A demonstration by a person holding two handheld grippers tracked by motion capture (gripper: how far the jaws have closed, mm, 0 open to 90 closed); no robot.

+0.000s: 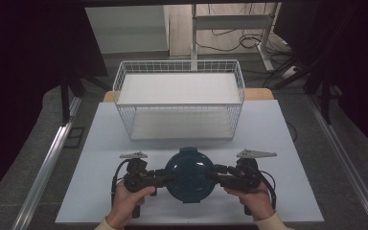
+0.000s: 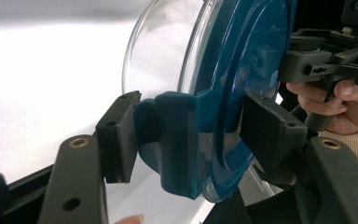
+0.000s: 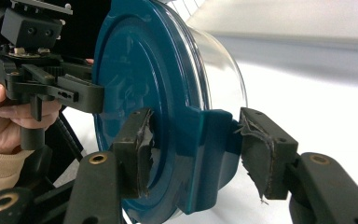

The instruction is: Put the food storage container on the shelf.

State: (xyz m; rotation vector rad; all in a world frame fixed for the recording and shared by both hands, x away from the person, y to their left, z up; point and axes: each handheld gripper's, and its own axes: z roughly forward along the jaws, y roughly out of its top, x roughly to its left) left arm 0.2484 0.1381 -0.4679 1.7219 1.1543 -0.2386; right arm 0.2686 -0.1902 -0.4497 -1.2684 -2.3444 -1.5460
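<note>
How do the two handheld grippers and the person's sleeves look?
Both the left gripper and the right gripper are black, each with a pistol-style handle, a grey three-cornered plate on top and a black trailing cable. The fingers carry brass-coloured pivot rivets and dark pads, frayed on the right gripper. The sleeves are cream-coloured.

Wire basket [image 1: 179, 103] blocks the way fwd past the lidded container [image 1: 189, 175]; bare table [image 1: 287, 143] either side.

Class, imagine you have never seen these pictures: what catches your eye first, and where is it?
A round clear bowl with a dark blue lid sits at the table's near edge, clamped by its side tabs between the left gripper and right gripper. Behind it stands a white wire basket.
</note>
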